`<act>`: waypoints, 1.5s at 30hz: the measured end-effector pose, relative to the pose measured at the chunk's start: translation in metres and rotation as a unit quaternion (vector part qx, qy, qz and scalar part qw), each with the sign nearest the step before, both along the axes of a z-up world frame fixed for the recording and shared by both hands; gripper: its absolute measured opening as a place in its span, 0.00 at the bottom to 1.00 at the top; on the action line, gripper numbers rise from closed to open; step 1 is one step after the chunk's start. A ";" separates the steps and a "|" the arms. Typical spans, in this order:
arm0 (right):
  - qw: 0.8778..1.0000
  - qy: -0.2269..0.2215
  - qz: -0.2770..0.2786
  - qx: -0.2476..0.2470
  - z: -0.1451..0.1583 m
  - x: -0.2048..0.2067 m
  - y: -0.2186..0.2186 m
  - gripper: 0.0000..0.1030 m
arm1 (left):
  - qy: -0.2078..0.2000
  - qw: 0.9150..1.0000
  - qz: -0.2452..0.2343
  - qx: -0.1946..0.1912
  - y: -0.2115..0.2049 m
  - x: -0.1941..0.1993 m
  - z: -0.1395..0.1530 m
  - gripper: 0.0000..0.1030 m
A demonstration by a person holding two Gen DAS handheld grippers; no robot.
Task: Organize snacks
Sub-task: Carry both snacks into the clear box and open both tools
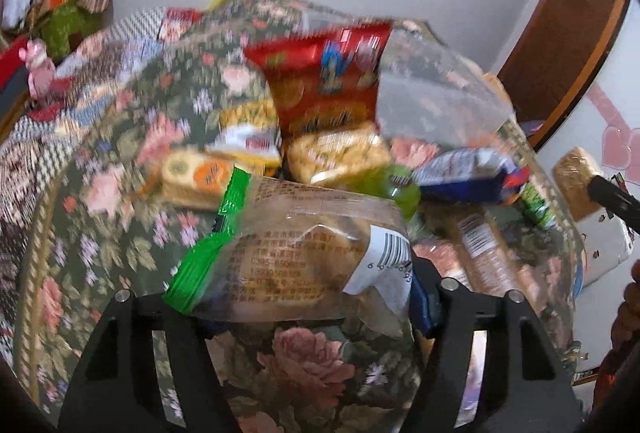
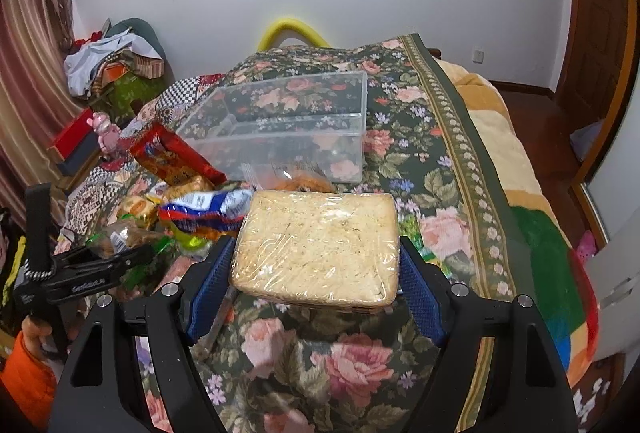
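Right wrist view is showing my right claw pinching a flat rectangular block of pale crisp noodle cake wrapped in clear film, the blue ribbed pads pressing on its two short sides while it is hanging above the floral bedspread. The empty clear plastic storage box is sitting further up the bed, just beyond the block, with its open top facing up. The film looks slick, so I am judging that the block could be slipping or tilting between the pads if I am swinging it quickly, and its far edge could be catching on the near wall of the box if I am coming in too low. Right of the box the bedspread is lying bare towards the bed's edge, so I am seeing free room on that side; on the left the snack pile is crowding close.

In the left wrist view, my left claw is standing partly spread around a clear bag with a green sealed end and a barcode label, holding brownish pastry. I cannot tell whether the pads are biting, as the picture is blurred. A loose hold on crinkly film could be letting the bag drop back among the red crisp packet and the blue-and-white wrapper. Both claws are working near each other, so I am minding a collision.
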State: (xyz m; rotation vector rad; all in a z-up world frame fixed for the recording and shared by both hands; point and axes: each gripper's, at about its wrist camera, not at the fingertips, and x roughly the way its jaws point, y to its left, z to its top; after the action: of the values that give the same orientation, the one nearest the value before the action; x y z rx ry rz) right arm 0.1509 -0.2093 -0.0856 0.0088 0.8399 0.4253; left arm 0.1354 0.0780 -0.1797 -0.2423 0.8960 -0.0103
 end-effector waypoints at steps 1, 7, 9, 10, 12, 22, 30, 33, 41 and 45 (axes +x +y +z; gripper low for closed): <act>1.000 -0.003 0.001 0.001 0.002 0.002 0.001 0.74 | -0.007 1.000 -0.001 0.000 0.000 0.000 0.007 0.66; 0.999 -0.032 0.004 0.004 0.020 0.015 0.009 0.74 | -0.065 0.998 -0.011 0.016 -0.004 0.009 0.059 0.66; 0.999 -0.043 0.004 0.006 0.026 0.021 0.012 0.74 | -0.083 0.996 -0.016 0.023 -0.006 0.017 0.076 0.67; 0.999 -0.047 0.004 0.007 0.029 0.024 0.013 0.74 | -0.088 0.996 -0.018 0.023 -0.007 0.021 0.081 0.67; 0.998 -0.056 0.005 0.009 0.033 0.030 0.017 0.74 | -0.097 0.995 -0.021 0.019 -0.009 0.033 0.090 0.67; 0.997 -0.077 0.008 0.009 0.043 0.063 0.035 0.74 | -0.108 0.994 -0.020 0.029 -0.025 0.093 0.105 0.67; 0.999 -0.048 0.001 -0.014 0.020 0.100 0.043 0.74 | -0.064 0.998 -0.016 0.012 -0.029 0.143 0.083 0.67; 0.999 -0.028 -0.001 -0.023 0.007 0.114 0.044 0.74 | -0.046 0.999 -0.016 0.006 -0.031 0.158 0.074 0.67; 0.999 0.008 0.008 -0.052 -0.018 0.138 0.054 0.74 | 0.010 1.000 -0.017 0.010 -0.036 0.191 0.043 0.67; 0.997 0.016 0.017 -0.067 -0.025 0.145 0.060 0.74 | 0.030 0.999 -0.012 0.015 -0.037 0.200 0.029 0.67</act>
State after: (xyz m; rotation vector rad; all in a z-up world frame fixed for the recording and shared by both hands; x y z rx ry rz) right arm 0.2960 -0.1495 -0.1107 -0.1224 0.9000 0.4006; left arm 0.3359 0.0406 -0.1507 -0.2038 0.9579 -0.0118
